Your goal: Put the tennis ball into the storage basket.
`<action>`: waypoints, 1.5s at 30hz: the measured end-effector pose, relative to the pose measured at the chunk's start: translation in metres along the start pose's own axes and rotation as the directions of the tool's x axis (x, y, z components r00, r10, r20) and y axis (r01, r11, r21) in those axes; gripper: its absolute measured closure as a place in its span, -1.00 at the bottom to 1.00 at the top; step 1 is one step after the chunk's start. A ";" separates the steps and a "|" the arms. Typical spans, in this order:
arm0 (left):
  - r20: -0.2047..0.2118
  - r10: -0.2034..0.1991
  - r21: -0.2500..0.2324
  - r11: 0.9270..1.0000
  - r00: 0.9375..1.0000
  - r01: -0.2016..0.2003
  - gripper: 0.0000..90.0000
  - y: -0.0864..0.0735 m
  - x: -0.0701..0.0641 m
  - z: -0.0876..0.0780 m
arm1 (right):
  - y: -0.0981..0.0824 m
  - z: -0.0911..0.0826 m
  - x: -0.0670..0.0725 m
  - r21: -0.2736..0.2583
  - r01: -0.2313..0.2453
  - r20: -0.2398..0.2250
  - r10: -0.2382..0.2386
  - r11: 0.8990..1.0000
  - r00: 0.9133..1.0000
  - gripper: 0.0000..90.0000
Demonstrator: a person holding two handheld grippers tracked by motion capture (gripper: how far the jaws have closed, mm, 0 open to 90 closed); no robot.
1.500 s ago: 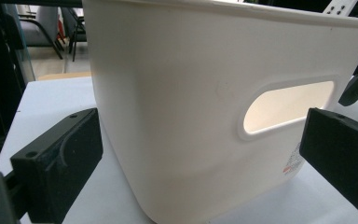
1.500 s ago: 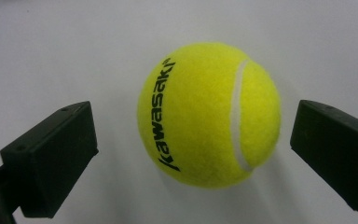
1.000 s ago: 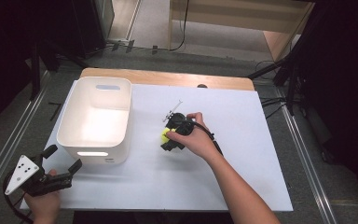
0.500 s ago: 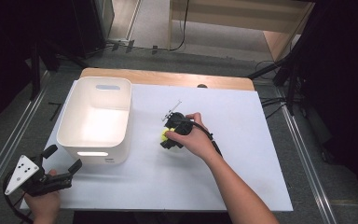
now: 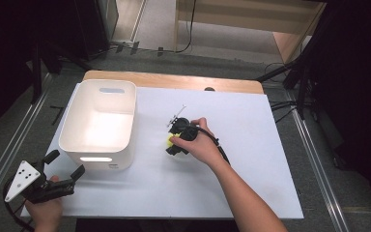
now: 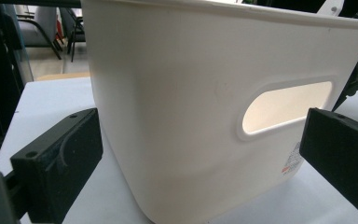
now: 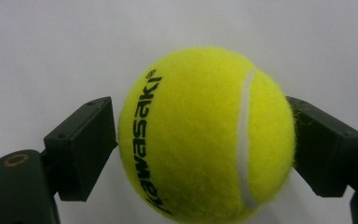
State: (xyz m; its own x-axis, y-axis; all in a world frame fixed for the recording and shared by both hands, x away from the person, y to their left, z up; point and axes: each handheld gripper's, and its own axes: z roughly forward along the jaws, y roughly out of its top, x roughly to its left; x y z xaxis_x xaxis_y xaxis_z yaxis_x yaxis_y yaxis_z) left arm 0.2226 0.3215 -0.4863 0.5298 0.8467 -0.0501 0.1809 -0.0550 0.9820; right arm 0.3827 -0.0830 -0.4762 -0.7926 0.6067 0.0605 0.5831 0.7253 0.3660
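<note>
The right gripper [image 7: 205, 140] points down at the table [image 5: 251, 193], its jaws just closed onto the ball [image 7: 205, 135]; the left gripper [image 5: 64, 169] gapes, unmoved.

One tennis ball [image 7: 205, 135], one white bin [image 5: 101, 123], two grippers — left [image 5: 63, 166], right [image 5: 173, 140] — one table [image 5: 251, 145].

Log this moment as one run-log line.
right gripper: fingers just closed on tennis ball | left gripper: open near bin | ball on table
</note>
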 end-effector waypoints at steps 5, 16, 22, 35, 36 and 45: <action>0.000 0.000 0.000 1.000 1.000 0.000 -1.00 0.000 0.000 0.000 | 0.000 0.000 0.000 -0.003 -0.007 0.019 0.007 1.000 1.000 -0.50; -0.001 0.000 0.000 1.000 1.000 0.000 -1.00 0.000 0.000 0.000 | 0.000 -0.001 0.000 0.006 -0.013 0.017 0.013 1.000 1.000 -0.48; 0.000 0.000 -0.001 1.000 1.000 0.000 -1.00 0.000 0.000 0.000 | -0.001 -0.002 0.000 0.002 -0.013 0.007 0.013 1.000 1.000 -0.48; 0.001 0.002 -0.001 1.000 1.000 -0.002 -1.00 0.000 0.000 0.000 | -0.001 -0.007 -0.002 -0.018 -0.016 -0.024 0.015 1.000 1.000 -0.48; 0.000 0.002 -0.001 1.000 1.000 -0.002 -1.00 0.000 0.000 0.000 | -0.001 -0.007 -0.002 -0.019 -0.016 -0.023 0.016 1.000 1.000 -0.48; 0.000 0.002 -0.001 1.000 1.000 -0.002 -1.00 0.000 0.000 0.000 | 0.000 -0.011 -0.003 -0.023 -0.013 -0.032 0.012 1.000 0.999 -0.48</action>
State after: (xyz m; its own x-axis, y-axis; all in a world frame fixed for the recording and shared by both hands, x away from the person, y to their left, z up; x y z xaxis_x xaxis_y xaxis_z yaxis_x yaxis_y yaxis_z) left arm 0.2227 0.3212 -0.4863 0.5300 0.8467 -0.0478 0.1788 -0.0565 0.9823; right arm 0.3827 -0.0885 -0.4659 -0.7910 0.6044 0.0949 0.5888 0.7097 0.3869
